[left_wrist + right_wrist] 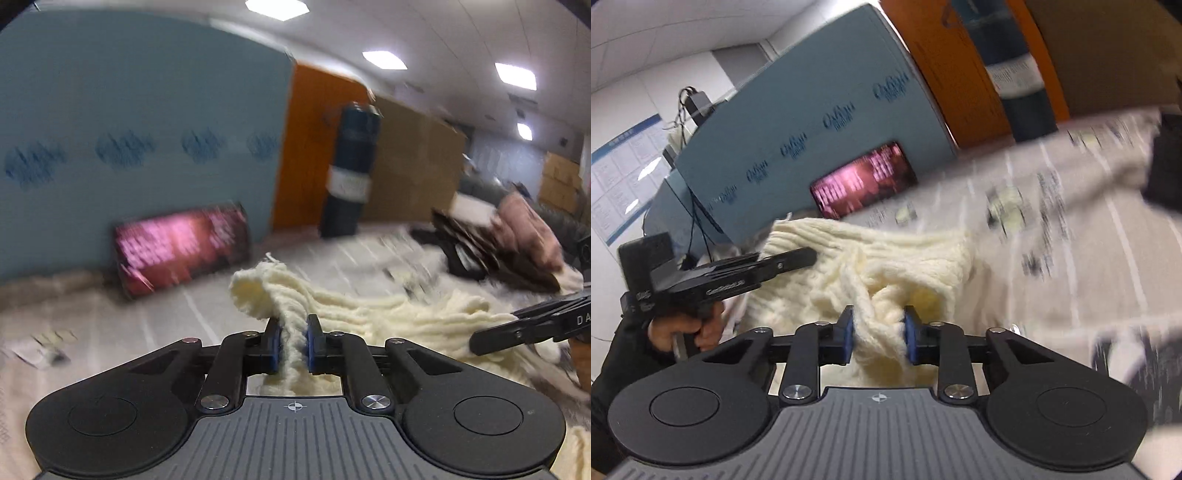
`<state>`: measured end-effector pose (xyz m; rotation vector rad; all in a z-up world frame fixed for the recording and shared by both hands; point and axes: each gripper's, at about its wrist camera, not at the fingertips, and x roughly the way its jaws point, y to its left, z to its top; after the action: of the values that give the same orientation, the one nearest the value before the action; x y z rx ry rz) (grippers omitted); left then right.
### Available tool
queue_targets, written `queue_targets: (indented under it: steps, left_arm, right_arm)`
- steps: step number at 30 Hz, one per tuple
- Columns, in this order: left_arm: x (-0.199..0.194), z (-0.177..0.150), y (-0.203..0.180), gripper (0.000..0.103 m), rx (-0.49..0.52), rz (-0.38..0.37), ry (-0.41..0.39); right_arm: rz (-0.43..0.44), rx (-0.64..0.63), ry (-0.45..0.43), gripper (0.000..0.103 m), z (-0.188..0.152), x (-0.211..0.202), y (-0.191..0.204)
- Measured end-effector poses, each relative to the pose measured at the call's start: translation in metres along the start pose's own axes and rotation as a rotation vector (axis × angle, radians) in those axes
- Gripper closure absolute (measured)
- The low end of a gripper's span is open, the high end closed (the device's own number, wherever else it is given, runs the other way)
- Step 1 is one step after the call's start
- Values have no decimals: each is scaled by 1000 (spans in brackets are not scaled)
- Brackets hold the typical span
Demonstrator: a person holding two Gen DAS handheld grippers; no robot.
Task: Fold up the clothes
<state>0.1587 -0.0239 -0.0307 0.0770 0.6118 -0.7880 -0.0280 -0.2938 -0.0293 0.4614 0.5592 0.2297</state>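
A cream chunky-knit sweater (369,314) is held up over the table between both grippers. My left gripper (294,345) is shut on a bunched edge of it. My right gripper (879,338) is shut on a thick fold of the same sweater (886,266). The right gripper also shows in the left wrist view (476,341) at the far right, at the knit. The left gripper shows in the right wrist view (809,256) at the left, held by a gloved hand. Both views are motion-blurred.
A pale printed cloth (147,325) covers the table. A phone with a pink screen (181,247) leans on a blue-grey board (129,129). A dark bottle (351,170) stands by an orange panel. Pink and dark clothes (517,236) lie at the right.
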Motion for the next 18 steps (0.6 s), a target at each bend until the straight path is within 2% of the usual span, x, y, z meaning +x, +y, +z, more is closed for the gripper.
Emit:
queue_targets:
  steps: [3,5,7,8,9,10,13,15,16,17,18]
  left_arm:
    - [-5,4,2,89,5,47,-27]
    - [-6,6,4,81,9,82,-39]
    - [-1,2,6,63,21,141,-21]
    - [1,1,6,44,30,177,-15]
    - [1,1,7,30,47,226,-17]
    - [1,1,8,25,56,267,-20]
    - [-11,7,15,25,27,309,-46]
    - [-26,10,16,25,14,312,-68]
    - [-35,9,15,25,14,305,-78]
    - [-45,2,11,24,25,288,-85]
    - [-54,-4,7,23,37,272,-92]
  right_arm:
    - [-13,-20,-21,83,22,21,0]
    - [-8,12,17,83,34,42,-8]
    - [-13,24,42,80,36,56,-13]
    - [-22,18,40,75,34,58,-13]
    - [-31,12,39,74,32,60,-14]
    - [-39,5,37,67,30,61,-14]
    - [-60,-9,23,60,29,54,-13]
    - [-64,-49,-2,56,30,42,-4]
    - [-65,-75,-16,50,30,36,2]
    - [-65,-106,-32,38,29,29,8]
    - [-61,-142,-50,34,27,20,15]
